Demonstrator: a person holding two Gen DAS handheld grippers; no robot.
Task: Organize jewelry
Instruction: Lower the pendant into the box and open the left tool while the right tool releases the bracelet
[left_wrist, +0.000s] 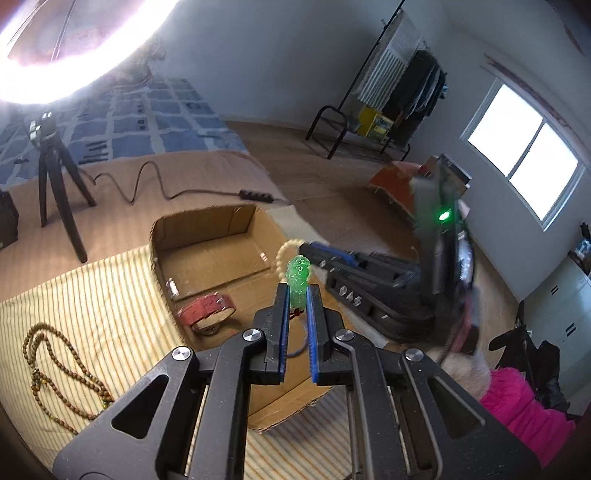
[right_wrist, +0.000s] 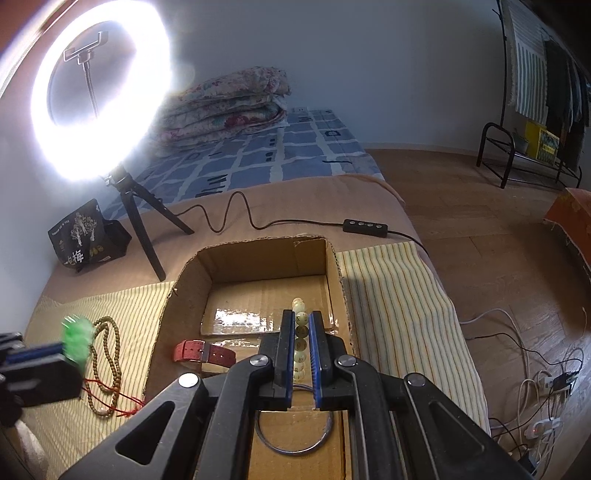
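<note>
Left wrist view: left gripper (left_wrist: 298, 295) clamped on translucent green carved pendant (left_wrist: 299, 278), held above open brown cardboard box (left_wrist: 207, 236). Red leather watch strap (left_wrist: 207, 310) lies inside box. Brown wooden bead necklace (left_wrist: 62, 365) on striped yellow cloth (left_wrist: 110, 295), left of box. Right gripper (left_wrist: 314, 254) opposite, blurred.

Right wrist view: right gripper (right_wrist: 300, 332) pinches pale cream bead bracelet (right_wrist: 300, 343) over box; thin metal bangle (right_wrist: 295, 439) on box floor below. 1 ring light (right_wrist: 99, 88) behind.
</note>
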